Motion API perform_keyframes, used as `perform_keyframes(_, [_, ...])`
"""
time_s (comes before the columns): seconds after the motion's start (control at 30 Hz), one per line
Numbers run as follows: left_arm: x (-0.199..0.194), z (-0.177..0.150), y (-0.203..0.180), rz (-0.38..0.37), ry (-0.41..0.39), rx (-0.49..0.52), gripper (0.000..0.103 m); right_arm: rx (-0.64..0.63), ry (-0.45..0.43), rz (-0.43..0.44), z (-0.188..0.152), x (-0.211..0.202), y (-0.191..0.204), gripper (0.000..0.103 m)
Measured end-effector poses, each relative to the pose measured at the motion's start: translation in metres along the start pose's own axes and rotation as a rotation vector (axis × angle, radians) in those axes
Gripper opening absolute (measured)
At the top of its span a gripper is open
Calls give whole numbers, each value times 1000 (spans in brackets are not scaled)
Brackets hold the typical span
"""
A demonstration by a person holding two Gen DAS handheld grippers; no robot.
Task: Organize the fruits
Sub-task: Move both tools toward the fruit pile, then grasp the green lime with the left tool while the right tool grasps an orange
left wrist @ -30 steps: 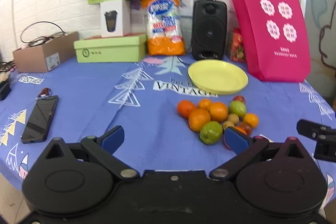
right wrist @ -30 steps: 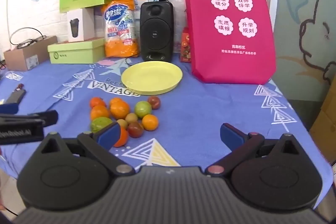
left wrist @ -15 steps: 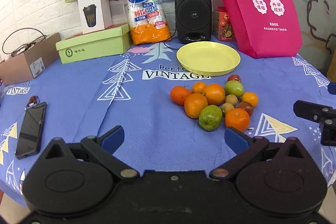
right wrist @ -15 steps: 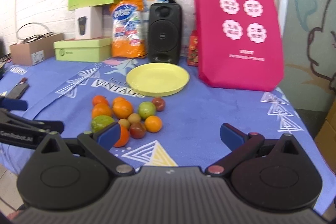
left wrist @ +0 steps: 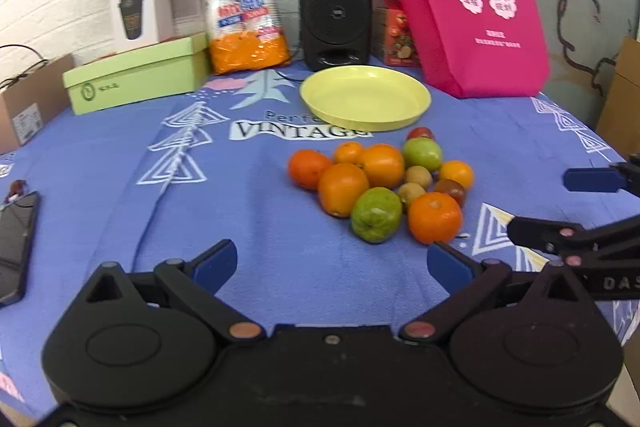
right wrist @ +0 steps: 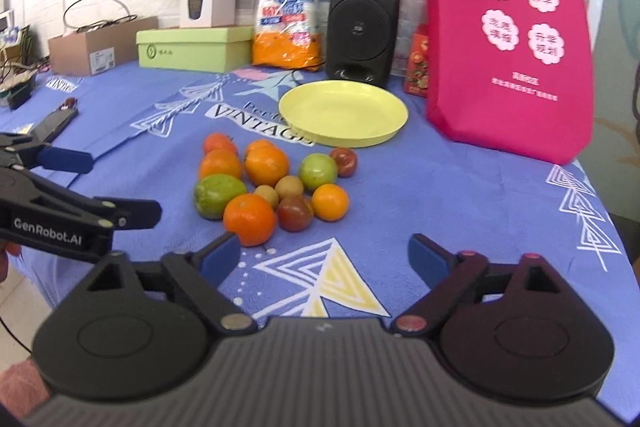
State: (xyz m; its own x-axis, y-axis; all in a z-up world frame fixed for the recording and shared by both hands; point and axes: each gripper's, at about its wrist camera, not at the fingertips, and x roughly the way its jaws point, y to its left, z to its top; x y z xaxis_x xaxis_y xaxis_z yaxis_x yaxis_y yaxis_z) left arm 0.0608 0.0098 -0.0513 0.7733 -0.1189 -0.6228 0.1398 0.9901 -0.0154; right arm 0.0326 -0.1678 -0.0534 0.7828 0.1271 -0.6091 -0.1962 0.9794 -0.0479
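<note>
- Right now my left gripper (left wrist: pixel 332 261) fills the bottom of its frame, jaws spread wide with nothing between them, hovering over the blue tablecloth (left wrist: pixel 248 227).
- In the other view my right gripper (right wrist: pixel 324 257) sits along the bottom edge too, jaws wide and holding nothing; its left fingertip (right wrist: pixel 220 255) lies just below the nearest orange (right wrist: pixel 250 214).
- Each gripper shows at the side of the other's frame: the right one at the right edge of the left view, the left one at the left edge of the right view.
- Just beyond, in the middle of both frames, the fruit cluster (left wrist: pixel 380 183) sits on the cloth: oranges, a large green fruit (left wrist: pixel 376 214), a smaller green one (left wrist: pixel 422 154), two small brownish fruits, and two dark red ones.
- Directly behind the cluster, the yellow plate (left wrist: pixel 316 95) lies bare, apart from the fruit.
- At the left edge of the left view lies a black phone (left wrist: pixel 16 247).
- Along the top stand a green box (left wrist: pixel 136 77), a snack bag (left wrist: pixel 244 11), a black speaker (left wrist: pixel 335 7) and a pink tote bag (left wrist: pixel 468 3).
</note>
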Motion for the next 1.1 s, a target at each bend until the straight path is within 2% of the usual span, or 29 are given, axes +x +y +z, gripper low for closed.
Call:
perform_keyframes(0.1, [14,0,-2,-37,14,1,79,0,13,2,-1,9,-7,80])
perform_keyframes(0.17, [26,0,-3,-44,25,-5,78,3,19,2,-2,14,-10,79])
perform_keyframes(0.33, [58,3,-3,-50,52,0,57,15,40,-11,-4,29,-21,79])
perform_keyframes(0.47, [74,6,-6,-96,45,-7,56,-9,55,-13,-4,41,-24,80])
perform_keyframes(0.8, [99,16,-9,-130,33,-59,57,-72,77,17,4,72,-22,80])
perform_keyframes(0.97, [104,17,-3,-137,14,-62,43,-88,80,45,12,86,-20,79])
perform_keyframes(1.0, [103,17,-2,-145,14,-61,36,-97,80,50,13,87,-20,79])
perform_keyframes(1.1, [100,16,3,-163,12,-77,36,-110,80,66,14,86,-18,76])
